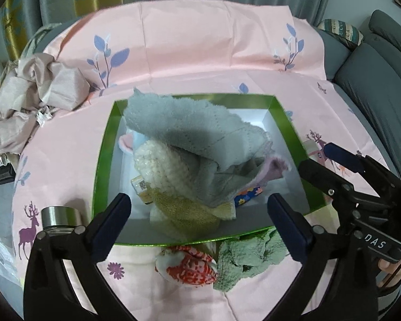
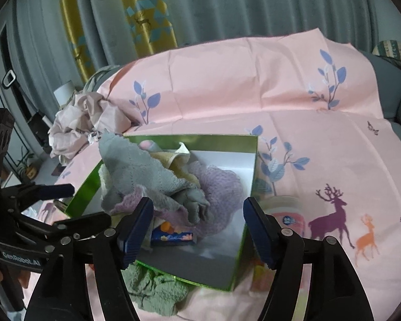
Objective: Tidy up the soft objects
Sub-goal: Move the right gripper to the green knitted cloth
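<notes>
L gripper (image 1: 199, 223) jaws wide apart, nothing between; R gripper (image 2: 197, 231) also apart, empty. Both above green box (image 1: 104, 160). Grey towel (image 1: 189, 133) draped atop pile inside, one corner over far rim. Green cloth (image 1: 251, 259) & red-patterned item (image 1: 187, 266) lie outside, near front wall. Risk: tall pile could slump, towel slides out over rim.

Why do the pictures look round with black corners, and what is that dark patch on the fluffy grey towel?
Left wrist view: the fisheye lens bends the green cardboard box, and a shadow crosses the fluffy grey towel. Right wrist view: the same rounding, with glare on the box's shiny green wall.
</notes>
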### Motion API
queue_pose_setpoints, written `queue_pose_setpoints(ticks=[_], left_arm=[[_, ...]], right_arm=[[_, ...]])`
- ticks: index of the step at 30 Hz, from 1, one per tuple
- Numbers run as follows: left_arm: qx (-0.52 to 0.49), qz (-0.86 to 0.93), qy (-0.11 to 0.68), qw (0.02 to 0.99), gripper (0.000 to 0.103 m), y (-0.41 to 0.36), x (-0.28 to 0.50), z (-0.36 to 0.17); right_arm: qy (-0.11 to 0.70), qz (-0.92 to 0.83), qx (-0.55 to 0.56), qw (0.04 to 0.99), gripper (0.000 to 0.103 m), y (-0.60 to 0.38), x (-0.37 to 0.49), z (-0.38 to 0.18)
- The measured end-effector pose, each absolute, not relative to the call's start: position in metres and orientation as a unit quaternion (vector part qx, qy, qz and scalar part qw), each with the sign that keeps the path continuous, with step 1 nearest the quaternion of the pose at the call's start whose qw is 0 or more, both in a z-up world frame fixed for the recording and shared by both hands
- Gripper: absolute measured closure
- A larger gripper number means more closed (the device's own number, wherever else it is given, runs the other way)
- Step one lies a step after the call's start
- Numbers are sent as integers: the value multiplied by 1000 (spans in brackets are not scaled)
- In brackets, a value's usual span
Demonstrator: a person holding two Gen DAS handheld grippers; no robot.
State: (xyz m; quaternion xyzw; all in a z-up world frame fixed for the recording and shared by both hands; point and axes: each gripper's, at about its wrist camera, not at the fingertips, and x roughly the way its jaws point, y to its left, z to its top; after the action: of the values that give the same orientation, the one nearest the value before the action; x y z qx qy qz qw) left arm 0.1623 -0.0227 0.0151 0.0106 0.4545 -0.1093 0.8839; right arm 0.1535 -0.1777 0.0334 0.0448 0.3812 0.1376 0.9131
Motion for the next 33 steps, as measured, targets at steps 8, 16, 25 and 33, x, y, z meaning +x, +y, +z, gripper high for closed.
queue_pose_setpoints(ticks=[8,16,25,33], left_arm=[[-8,-114,439,891,1,-20,141,32],[-57,-133,440,886,1,-10,107,32],[-101,-141,441,880,1,7,68,24],[-121,-136,463,868,1,18,53,1]], right_arm=[[370,138,50,917,32,-186,128,48],[356,147,40,922,32,-185,93,60],[365,146,23,919,32,-178,62,60],[381,153,10,912,32,-167,49,52]])
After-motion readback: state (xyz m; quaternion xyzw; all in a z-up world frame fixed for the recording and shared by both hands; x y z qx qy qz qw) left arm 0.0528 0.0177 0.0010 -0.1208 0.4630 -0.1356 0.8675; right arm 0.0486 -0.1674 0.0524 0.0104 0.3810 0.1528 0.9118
